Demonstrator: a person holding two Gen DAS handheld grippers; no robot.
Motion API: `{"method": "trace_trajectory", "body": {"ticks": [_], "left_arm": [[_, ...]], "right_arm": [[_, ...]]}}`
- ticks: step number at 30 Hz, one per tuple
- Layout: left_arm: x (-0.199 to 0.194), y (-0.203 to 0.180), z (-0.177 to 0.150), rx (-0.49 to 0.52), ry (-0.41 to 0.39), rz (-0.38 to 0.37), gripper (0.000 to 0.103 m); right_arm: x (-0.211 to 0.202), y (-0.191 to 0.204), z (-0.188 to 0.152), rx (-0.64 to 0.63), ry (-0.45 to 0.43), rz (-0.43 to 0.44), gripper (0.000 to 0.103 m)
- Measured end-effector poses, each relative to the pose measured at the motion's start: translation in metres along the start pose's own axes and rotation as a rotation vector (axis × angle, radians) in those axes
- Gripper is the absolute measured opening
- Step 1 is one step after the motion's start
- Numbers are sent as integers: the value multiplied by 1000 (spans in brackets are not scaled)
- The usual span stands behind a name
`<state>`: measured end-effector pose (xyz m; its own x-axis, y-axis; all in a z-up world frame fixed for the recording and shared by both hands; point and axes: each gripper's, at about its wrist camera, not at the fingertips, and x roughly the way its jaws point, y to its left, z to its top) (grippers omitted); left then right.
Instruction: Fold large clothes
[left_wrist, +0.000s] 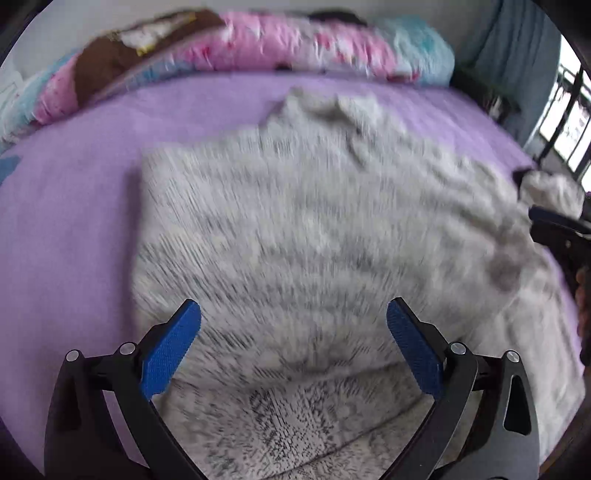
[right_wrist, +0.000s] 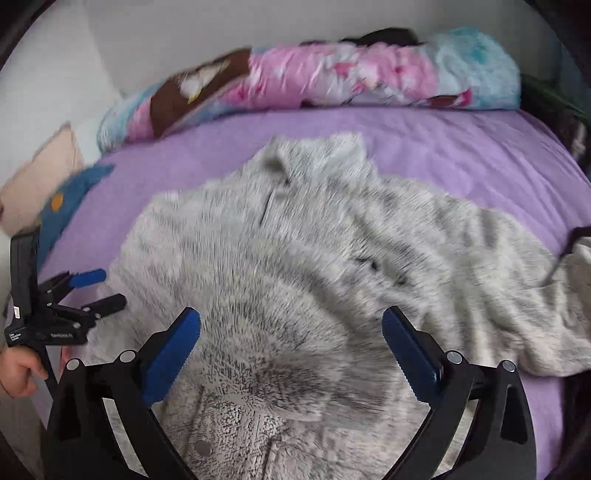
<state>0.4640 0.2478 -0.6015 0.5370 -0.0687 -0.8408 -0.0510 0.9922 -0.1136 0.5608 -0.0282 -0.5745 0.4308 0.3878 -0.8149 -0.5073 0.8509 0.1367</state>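
A bed with a purple sheet (right_wrist: 461, 155) is filling the view. A fluffy grey garment (right_wrist: 295, 258) is lying spread across its middle. A rolled pink, blue and brown blanket (right_wrist: 332, 77) is lying along the far edge by the wall.

So the bed (right_wrist: 461, 147) has a purple sheet on it, kinda rippled toward the far side. Along the back edge, right against the pale wall (right_wrist: 221, 26), there's a big rolled-up fluffy blanket (right_wrist: 332, 79) in pink, light blue and brown patches, with something dark poking up behind it. Over on the left there's a beige pillow (right_wrist: 40, 177) and a blue plush thing (right_wrist: 70, 206) with an orange dot just beside it. The left wrist view also catches a grey-blue curtain (left_wrist: 517, 55) and a bright window (left_wrist: 569, 122) on the right.
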Motion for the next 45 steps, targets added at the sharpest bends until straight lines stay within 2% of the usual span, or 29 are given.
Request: {"method": "trace_trajectory", "body": {"ticks": [1, 3, 5, 7, 10, 12, 14, 16, 17, 19, 21, 24, 27, 30, 33, 36, 39, 45], "left_arm": [[17, -1, -9, 30, 44, 19, 97], [27, -9, -17, 112, 22, 57, 97], [29, -12, -16, 123, 27, 75, 97], [22, -9, -8, 95, 37, 63, 97], [-8, -5, 0, 58, -46, 64, 97], [-20, -2, 2, 45, -74, 65, 97], [-14, 2, -3, 41, -47, 71, 97], [2, 2, -12, 62, 8, 84, 97], [16, -2, -19, 118, 44, 103, 97], [22, -7, -23, 167, 41, 126, 97], [19, -6, -14, 135, 66, 126, 97], [6, -7, -2, 111, 79, 125, 97], [-20, -6, 5, 56, 110, 118, 97], [-64, -8, 5, -6, 94, 100, 97], [-106, -18, -1, -8, 66, 120, 97], [-135, -23, -15, -50, 22, 111, 97], [-146, -27, -30, -80, 14, 112, 97], [-153, -34, -63, -133, -45, 70, 97]], "right_arm": [[19, 1, -9, -24, 59, -66, 97], [44, -3, -28, -71, 124, -112, 97], [44, 5, -39, -143, 61, -155, 97], [40, 8, -32, -136, 80, -166, 97], [7, 9, -22, -77, -1, -185, 97], [-7, 15, -23, -96, -36, -218, 97], [-1, 22, -33, -144, 3, -221, 97], [20, 20, -48, -175, 92, -213, 97], [27, 19, -51, -167, 104, -199, 97], [29, 15, -53, -137, 80, -172, 98], [27, 14, -50, -136, 85, -169, 98], [12, 10, -41, -133, 90, -164, 97], [-11, 8, -32, -90, 53, -146, 97], [-39, 13, -25, -72, 39, -108, 97], [-64, 19, -18, -106, 29, -74, 97], [-83, 25, -12, -175, 10, -78, 97], [-98, 22, -13, -160, -3, -83, 97], [-108, 22, -38, -127, 3, -130, 97]]}}
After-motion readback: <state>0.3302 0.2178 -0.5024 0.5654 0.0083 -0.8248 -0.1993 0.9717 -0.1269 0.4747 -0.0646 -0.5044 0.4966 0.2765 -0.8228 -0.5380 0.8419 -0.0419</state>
